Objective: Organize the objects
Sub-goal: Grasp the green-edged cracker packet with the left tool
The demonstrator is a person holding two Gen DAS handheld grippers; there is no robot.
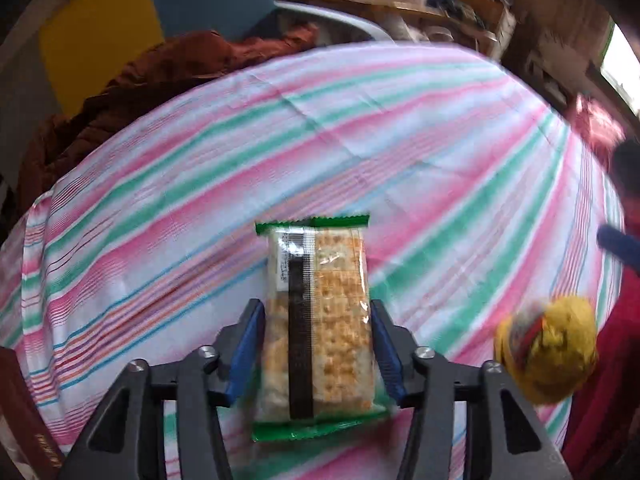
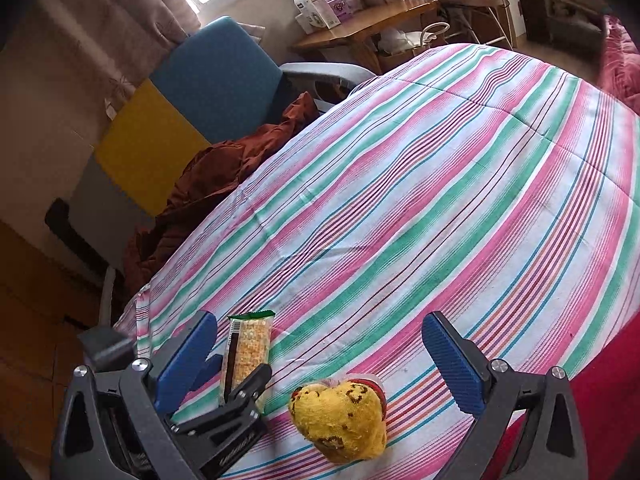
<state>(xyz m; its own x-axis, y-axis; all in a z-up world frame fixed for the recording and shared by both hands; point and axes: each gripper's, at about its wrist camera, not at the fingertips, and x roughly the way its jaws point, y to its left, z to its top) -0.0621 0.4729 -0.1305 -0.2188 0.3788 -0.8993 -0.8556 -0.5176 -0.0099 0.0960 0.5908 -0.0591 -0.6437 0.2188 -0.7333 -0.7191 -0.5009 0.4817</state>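
My left gripper is shut on a clear cracker packet with green ends, its blue pads pressing both long sides, just above the striped cloth. A yellow rolled sock lies to its right on the cloth. In the right wrist view the sock lies between and below my right gripper's wide-open blue fingers, not touched. The cracker packet and the left gripper show at the lower left there.
The pink, green and white striped cloth covers the table. A brown garment is heaped off its far left edge by a blue and yellow chair. A wooden desk with boxes stands behind. A red cloth hangs at the right.
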